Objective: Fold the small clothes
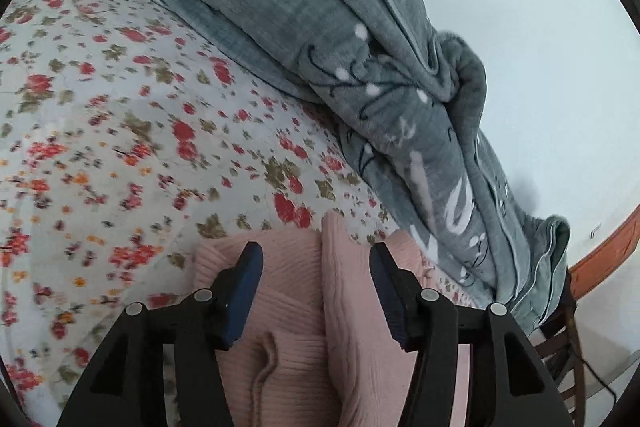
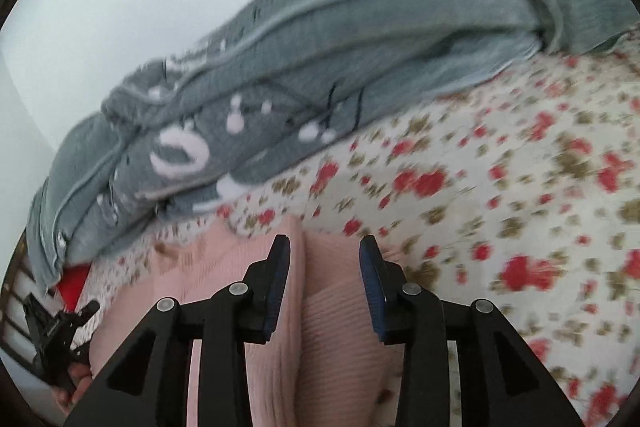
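Pink knit top (image 1: 296,307) sits bunched between both spread-apart grippers, left gripper (image 1: 316,267) and right gripper (image 2: 324,259), neither gripping it, so folding's probably barely half done on the floral bedsheet (image 1: 120,107).

Garment (image 1: 352,291) on bedsheet (image 1: 120,107), beside blanket (image 1: 320,27)

One pink garment (image 1: 296,307), one blanket (image 1: 320,47)
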